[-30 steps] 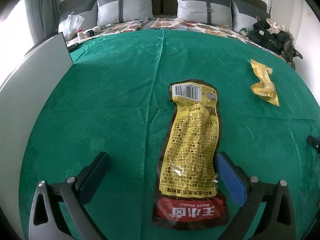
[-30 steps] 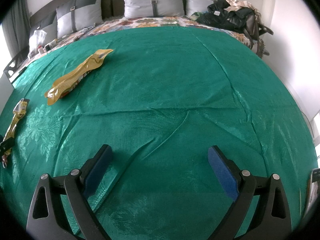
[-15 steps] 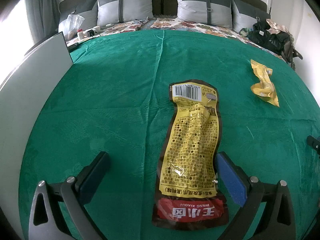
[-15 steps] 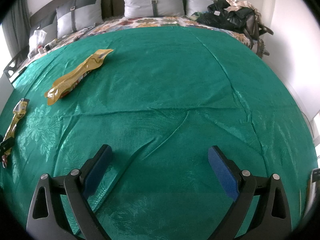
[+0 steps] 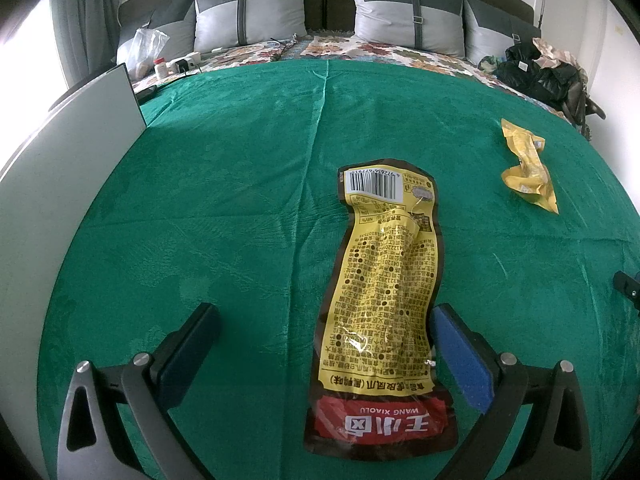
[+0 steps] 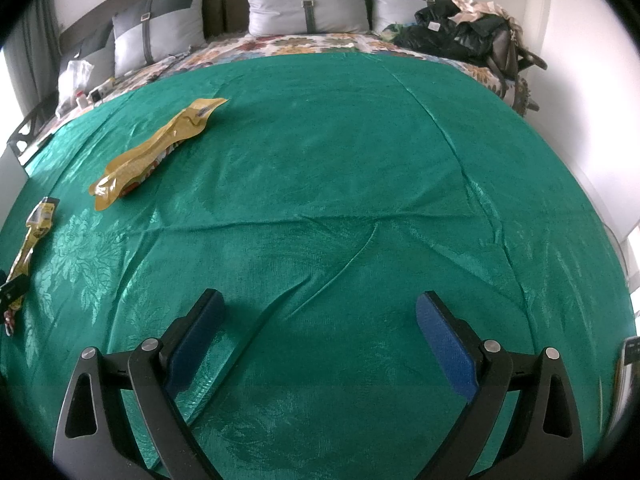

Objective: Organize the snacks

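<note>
Pouch (image 5: 384,292) flat on bed (image 5: 224,208), long axis running away from left tool (image 5: 324,334), spread, near end between its fingers; right tool (image 6: 318,322) spread, farther off

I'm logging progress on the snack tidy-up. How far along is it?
Nothing looks done: the flat pack and the crumpled yellow pack lie apart on the green cloth. Nothing is in hand: the left gripper is open around the flat pack's near end, the right gripper open over bare cloth. Both packs remain to gather.
</note>
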Demonstrator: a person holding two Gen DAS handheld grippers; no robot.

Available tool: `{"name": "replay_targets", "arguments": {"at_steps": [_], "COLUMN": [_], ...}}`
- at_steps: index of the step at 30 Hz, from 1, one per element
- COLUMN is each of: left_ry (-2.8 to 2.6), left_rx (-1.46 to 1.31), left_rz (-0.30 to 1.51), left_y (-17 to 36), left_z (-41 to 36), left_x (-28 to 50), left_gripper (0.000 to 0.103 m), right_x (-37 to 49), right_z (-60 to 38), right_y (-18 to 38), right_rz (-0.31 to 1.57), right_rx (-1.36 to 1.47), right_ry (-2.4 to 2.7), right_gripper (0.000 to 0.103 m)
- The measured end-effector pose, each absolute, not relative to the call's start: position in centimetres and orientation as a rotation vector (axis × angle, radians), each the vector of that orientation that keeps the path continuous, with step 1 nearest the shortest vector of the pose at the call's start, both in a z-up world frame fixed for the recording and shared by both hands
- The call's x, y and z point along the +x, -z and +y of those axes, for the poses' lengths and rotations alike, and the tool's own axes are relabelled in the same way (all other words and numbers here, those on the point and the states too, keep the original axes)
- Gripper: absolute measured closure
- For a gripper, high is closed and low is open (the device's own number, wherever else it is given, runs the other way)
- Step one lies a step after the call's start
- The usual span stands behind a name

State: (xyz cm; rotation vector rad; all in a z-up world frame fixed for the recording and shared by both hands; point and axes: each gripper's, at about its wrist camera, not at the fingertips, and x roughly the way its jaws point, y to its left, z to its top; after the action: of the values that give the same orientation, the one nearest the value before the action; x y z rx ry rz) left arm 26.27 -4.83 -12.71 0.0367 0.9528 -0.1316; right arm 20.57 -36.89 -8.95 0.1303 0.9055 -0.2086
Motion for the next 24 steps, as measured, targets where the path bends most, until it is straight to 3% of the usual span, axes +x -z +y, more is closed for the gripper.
{"name": "replay_targets", "arguments": {"at_steps": [19, 24], "left_ry": [0.133, 0.133], "left_rx": [0.037, 0.038], "left_rz": [0.953, 0.953], "left_y": [12.7, 12.7], "left_z": [-4.8, -4.9], "left_x": [26.3, 26.4], "left_gripper": [0.000, 0.000], "right_x": [20.2, 21.6], "right_z": [-37.0, -35.1], "right_y": [8.8, 5.5], "right_rz": [0.894, 0.822], "right_rx": [0.140, 0.232], "right_ry": [0.212, 0.154], "right_gripper": [0.007, 0.007]}}
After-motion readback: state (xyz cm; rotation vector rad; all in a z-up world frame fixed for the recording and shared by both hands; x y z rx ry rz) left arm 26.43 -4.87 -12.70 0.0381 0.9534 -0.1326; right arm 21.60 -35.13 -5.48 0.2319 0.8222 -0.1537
